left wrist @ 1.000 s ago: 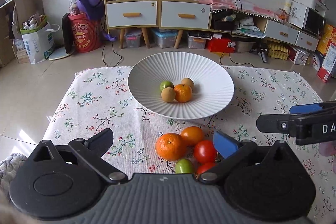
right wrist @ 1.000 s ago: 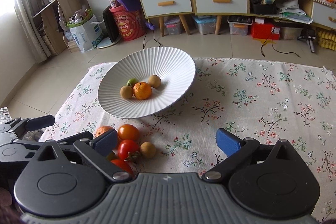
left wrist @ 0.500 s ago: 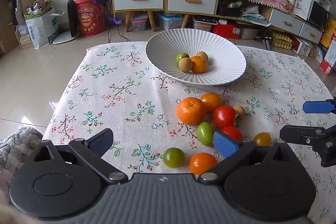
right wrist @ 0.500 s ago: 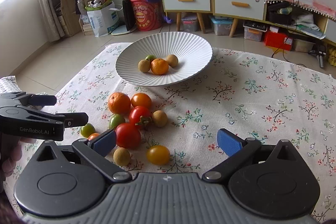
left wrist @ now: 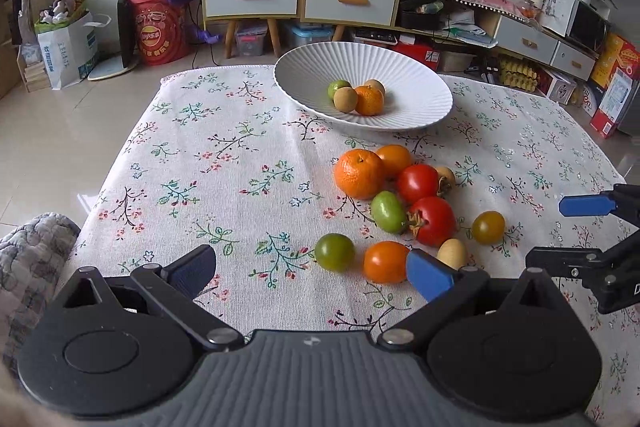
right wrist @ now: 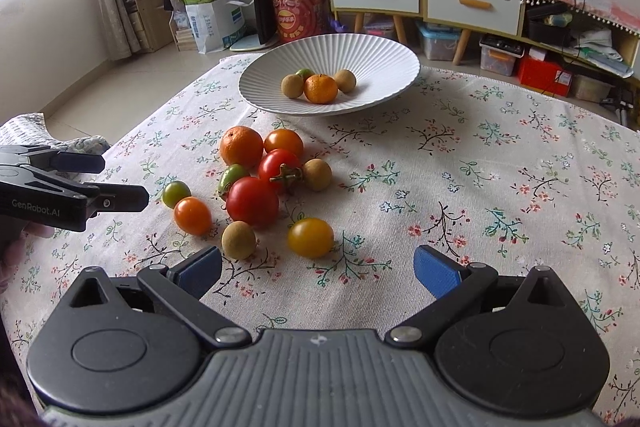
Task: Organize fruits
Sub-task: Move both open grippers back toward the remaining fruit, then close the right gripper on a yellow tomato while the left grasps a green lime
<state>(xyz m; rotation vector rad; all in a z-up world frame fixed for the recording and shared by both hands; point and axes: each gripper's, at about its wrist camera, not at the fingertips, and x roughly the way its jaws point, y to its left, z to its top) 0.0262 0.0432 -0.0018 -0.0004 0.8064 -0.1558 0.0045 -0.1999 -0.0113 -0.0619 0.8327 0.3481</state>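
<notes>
The white bowl at the far side of the flowered tablecloth holds four fruits: one orange, one green, two tan. Ten more fruits lie loose in a cluster on the cloth between bowl and grippers. The left gripper and right gripper both hang above the cloth with jaws wide apart, holding and touching nothing.

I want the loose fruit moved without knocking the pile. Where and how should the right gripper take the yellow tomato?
Grip the yellow tomato across its round middle, coming from the near side with the right gripper open. It sits apart from the pile, bare tablecloth on both flanks, so the fingers likely fit either side. The brown fruit to its left is the closest neighbour.
</notes>
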